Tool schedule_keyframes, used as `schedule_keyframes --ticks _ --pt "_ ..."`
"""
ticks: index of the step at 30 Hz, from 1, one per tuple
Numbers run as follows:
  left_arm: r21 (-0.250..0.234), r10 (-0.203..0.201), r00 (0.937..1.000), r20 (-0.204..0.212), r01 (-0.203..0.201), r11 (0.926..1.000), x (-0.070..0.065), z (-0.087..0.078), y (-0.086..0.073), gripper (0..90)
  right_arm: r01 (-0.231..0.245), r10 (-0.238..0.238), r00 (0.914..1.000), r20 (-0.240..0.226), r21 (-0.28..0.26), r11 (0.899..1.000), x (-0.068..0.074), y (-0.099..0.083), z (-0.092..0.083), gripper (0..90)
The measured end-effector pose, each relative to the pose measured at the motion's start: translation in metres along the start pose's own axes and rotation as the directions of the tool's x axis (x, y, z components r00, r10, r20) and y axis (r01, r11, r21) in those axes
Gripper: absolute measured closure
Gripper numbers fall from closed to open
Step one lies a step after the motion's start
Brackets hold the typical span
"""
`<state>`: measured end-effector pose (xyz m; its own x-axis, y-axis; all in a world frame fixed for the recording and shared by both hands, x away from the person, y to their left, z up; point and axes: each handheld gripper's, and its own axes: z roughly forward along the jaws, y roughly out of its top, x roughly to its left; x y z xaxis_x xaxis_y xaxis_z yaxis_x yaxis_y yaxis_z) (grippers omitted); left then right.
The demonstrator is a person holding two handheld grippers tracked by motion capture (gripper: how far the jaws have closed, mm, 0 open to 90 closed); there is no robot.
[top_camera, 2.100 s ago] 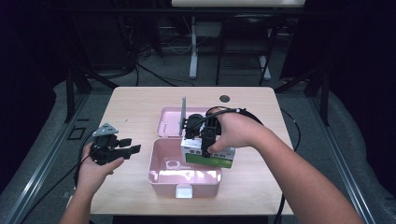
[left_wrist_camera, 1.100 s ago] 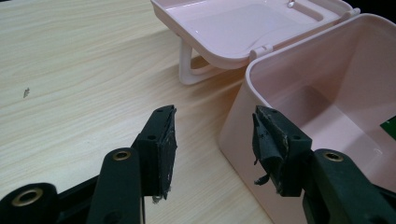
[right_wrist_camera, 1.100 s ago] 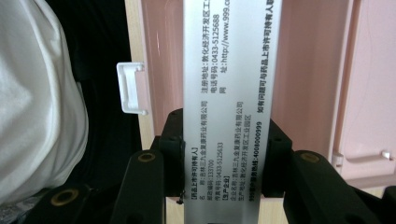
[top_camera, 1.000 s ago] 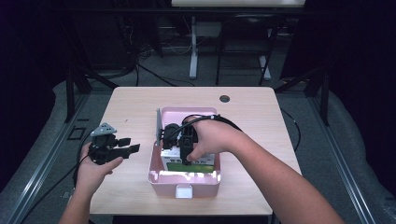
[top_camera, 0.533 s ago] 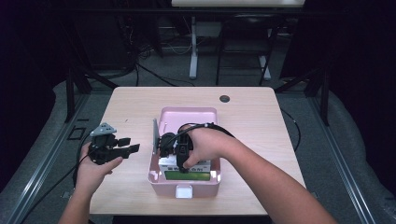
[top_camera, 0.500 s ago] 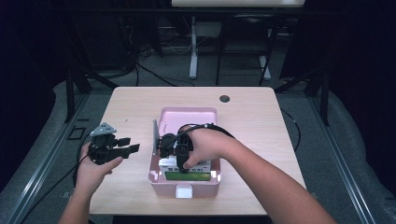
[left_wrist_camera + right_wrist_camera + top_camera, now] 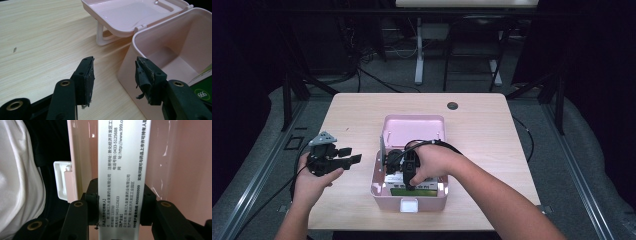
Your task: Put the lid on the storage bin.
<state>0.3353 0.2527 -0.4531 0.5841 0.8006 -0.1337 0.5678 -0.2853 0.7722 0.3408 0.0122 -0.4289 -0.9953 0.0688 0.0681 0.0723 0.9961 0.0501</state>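
In the high view, a wooden table [image 7: 362, 112] is carrying a pink plastic storage box [image 7: 382, 191] that is sitting near the middle of the table's near edge. The box's hinged lid [image 7: 414, 130] is lying open flat behind it, toward the far edge. The person's right hand is holding the right gripper [image 7: 404, 167] down inside the box, where it is gripping a green-and-white medicine carton [image 7: 412, 190] that is lying along the box's near wall. A small dark round grommet [image 7: 452, 105] is sitting near the table's far edge. The left gripper [image 7: 347, 155] is hovering over the table's left side, just beside the box and not touching it.

In the left gripper view, the left gripper [image 7: 113, 75] is standing with its jaws wide apart and nothing between them. The pink box's corner [image 7: 130, 72] is sitting just ahead of the jaws, and a sliver of the green carton [image 7: 203, 91] is showing inside the box at the right edge. The open lid [image 7: 130, 15] is lying beyond.

In the right gripper view, the right gripper [image 7: 120, 195] is clamping the carton's white printed side panel [image 7: 122, 157], with both black pads pressing on its long edges. The box's pink walls [image 7: 180, 170] are rising on either side, and its white front latch [image 7: 61, 180] is showing at the left.
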Motion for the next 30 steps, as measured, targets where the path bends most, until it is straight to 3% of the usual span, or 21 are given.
schedule_keyframes --ticks 21,30 --pt "0.006 0.008 1.0000 0.002 -0.008 0.9999 0.000 0.001 0.000 49.3 -0.002 0.002 0.9999 -0.015 -0.008 1.000 -0.004 -0.005 0.021 61.6" --pt "0.005 0.009 1.0000 0.000 -0.009 0.9999 0.000 0.001 0.000 49.3 -0.007 0.006 0.9986 -0.052 -0.016 1.000 -0.007 -0.009 0.031 61.6"
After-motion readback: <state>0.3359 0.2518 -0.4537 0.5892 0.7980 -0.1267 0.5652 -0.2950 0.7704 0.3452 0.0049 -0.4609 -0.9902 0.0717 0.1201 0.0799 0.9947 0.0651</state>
